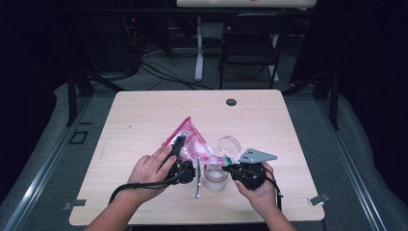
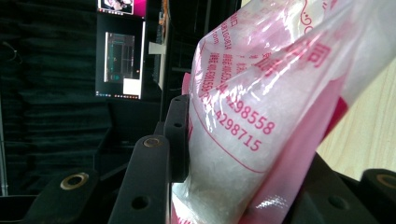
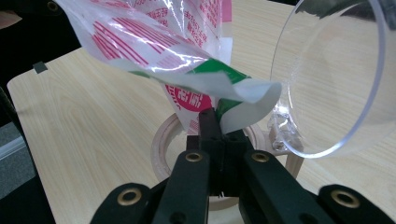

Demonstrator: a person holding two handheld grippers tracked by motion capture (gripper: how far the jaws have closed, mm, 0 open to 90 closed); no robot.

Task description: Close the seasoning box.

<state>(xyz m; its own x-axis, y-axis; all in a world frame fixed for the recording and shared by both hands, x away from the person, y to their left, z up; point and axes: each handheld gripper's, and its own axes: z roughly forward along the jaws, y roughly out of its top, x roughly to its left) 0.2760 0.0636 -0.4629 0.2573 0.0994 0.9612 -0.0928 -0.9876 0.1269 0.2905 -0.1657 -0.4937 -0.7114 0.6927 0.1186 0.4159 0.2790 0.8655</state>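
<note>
A pink and clear plastic bag [image 1: 188, 139] of white granules is being held above the wooden table [image 1: 144, 120], tilted so that its lower corner is pointing down toward a round jar [image 1: 215, 177] with a wooden rim and a clear hinged lid [image 1: 229, 144] that is standing open. The bag's filled body is being clamped by the left gripper [image 1: 179, 144], whose jaws are partly closed against the plastic from both sides; in the left gripper view the bag [image 2: 261, 121] is being squeezed between the black pads, presumably so that its weight is being carried while it is tipped. The bag's corner, a white and green flap [image 3: 233, 95], is being pinched by the right gripper [image 3: 215, 119], whose jaws are pressed fully together on the thin film just above the jar's rim [image 3: 163, 140]. This hold is judged to be steering the spout over the mouth so that the contents are being guided in rather than spilled. The lid [image 3: 331, 74] is being kept swung aside, leaving the opening free. No granules are being seen falling at this moment
</note>
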